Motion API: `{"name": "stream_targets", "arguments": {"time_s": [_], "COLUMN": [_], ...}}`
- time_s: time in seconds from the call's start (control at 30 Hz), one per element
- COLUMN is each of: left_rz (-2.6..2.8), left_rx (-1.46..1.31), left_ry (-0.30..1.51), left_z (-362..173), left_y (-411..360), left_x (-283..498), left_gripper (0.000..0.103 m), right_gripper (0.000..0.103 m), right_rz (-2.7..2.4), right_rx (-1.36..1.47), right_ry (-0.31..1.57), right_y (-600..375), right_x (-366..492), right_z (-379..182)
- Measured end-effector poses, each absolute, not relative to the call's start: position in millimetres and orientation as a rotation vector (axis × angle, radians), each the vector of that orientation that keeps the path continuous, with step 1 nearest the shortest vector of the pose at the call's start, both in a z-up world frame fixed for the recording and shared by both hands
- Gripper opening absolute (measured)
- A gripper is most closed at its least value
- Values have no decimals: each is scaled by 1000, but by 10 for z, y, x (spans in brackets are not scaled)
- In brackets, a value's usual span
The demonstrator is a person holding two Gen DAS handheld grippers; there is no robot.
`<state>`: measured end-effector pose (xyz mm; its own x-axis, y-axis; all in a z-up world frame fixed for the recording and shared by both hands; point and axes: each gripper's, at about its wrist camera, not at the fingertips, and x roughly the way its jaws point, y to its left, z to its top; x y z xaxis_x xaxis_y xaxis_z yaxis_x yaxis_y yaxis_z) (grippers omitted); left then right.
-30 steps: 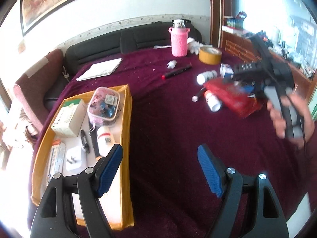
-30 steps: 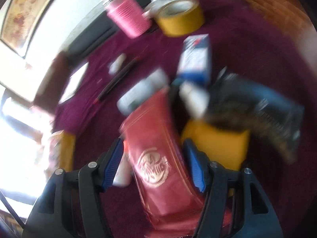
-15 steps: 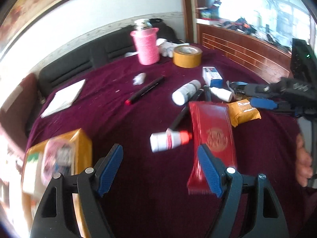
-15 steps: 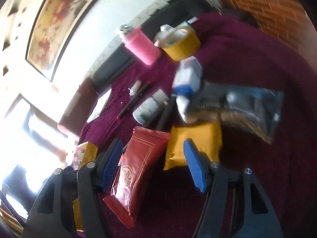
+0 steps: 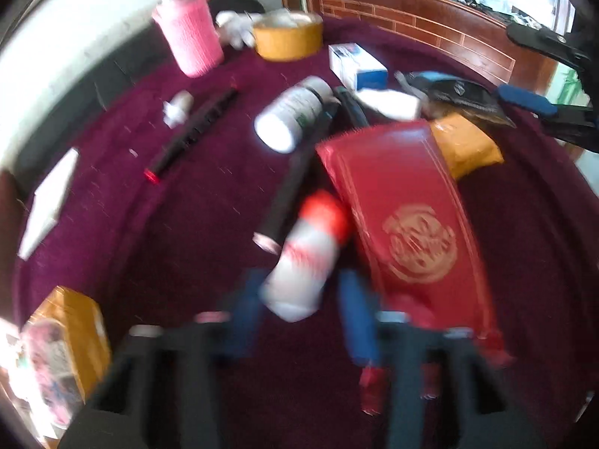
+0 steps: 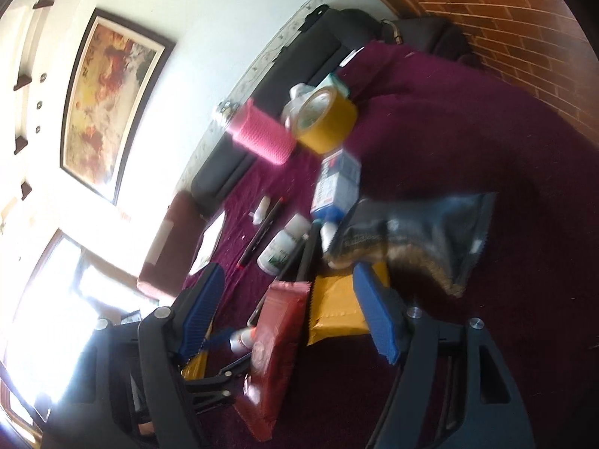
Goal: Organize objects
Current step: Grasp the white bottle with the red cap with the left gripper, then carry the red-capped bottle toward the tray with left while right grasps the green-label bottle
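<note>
Maroon-clothed desk (image 5: pixel 179 224): left claw (image 5: pixel 299 310) is closing around the red-capped bottle (image 5: pixel 307 258) beside the red pouch (image 5: pixel 404 224), likely to lift it; right claw (image 6: pixel 288 310) is spreading, empty.

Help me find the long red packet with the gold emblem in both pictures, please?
Left wrist view: the red packet fills the lower right of centre, beside the small red-capped white bottle between the closing left claw.
Right wrist view: it lies low and centre-left, between the opening right claw's fingers, nothing gripped.
Shared landmark: the yellow tape roll beside the pink cup.
</note>
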<state>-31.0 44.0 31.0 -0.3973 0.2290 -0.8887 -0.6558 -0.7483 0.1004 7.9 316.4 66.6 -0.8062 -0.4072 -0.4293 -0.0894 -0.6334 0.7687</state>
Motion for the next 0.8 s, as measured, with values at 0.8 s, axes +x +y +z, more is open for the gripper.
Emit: {"name": "stream_targets", "arguments": {"time_s": [0.8], "left_rz": [2422], "left_rx": [-1125], "left_ry": [242], "left_z": [860], "left_y": [-159], "left_x": [311], "left_gripper": [23], "right_gripper": [71], "right_rz": [-2687], "right_rx": [929], "right_ry": [-1444], "right_y": [3752], "right_x": [170], "right_z": [432]}}
